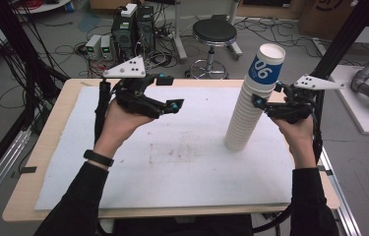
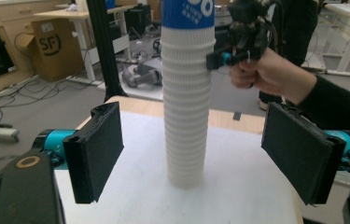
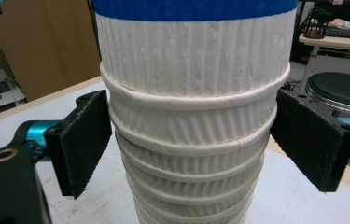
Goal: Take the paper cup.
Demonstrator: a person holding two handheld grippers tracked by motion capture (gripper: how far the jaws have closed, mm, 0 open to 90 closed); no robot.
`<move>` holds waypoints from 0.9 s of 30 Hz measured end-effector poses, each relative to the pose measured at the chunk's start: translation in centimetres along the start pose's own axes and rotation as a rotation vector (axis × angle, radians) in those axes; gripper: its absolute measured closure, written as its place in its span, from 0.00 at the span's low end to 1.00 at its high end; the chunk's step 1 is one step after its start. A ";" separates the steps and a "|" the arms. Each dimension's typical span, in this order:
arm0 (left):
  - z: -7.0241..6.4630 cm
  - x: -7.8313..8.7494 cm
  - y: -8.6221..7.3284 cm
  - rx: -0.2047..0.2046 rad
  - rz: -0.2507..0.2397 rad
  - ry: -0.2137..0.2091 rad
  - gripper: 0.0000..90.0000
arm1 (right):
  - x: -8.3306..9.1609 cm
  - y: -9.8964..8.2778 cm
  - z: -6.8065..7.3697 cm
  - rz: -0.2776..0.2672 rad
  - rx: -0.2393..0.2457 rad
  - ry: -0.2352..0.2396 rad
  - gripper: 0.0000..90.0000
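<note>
The tall cup stack (image 1: 251, 105) stands right of the table's (image 1: 172, 162) centre, blocking passage there; the white surface left and in front lies open.

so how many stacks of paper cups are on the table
1. One tall stack of cups stands on the white mat, right of centre, between the right gripper fingers. None seems hidden.

A light wooden rectangular table (image 1: 49, 147) carried a large white, faintly smudged sheet (image 1: 172, 167) that covered nearly all of its top. A tall leaning stack of ribbed white paper cups (image 1: 251, 105), the topmost banded blue, stood on the sheet's right part.
</note>
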State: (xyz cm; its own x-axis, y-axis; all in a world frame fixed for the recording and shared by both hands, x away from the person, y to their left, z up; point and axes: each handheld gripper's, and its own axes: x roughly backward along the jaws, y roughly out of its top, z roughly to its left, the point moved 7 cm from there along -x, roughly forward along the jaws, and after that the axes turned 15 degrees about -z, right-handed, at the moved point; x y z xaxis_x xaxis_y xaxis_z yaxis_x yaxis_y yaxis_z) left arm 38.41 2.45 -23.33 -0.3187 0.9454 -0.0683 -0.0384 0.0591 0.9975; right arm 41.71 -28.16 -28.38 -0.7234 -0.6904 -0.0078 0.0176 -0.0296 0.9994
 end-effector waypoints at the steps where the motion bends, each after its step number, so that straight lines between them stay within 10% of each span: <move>1: 0.0 0.0 0.0 0.000 0.000 0.000 0.23 | 0.0 0.0 0.0 0.000 -0.001 -0.001 0.15; 27: 1.5 -12.6 4.5 0.049 -0.095 -0.055 0.19 | 0.0 0.0 -0.1 -0.006 -0.001 0.002 0.15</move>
State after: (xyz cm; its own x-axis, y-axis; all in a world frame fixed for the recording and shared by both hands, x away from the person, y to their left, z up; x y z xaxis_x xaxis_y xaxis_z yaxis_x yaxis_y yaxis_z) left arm 43.68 -8.72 -17.99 -0.2628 0.9509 -0.1632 -0.0195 0.1639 0.9863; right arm 41.77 -28.21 -28.39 -0.7223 -0.6914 -0.0135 0.0142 -0.0344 0.9993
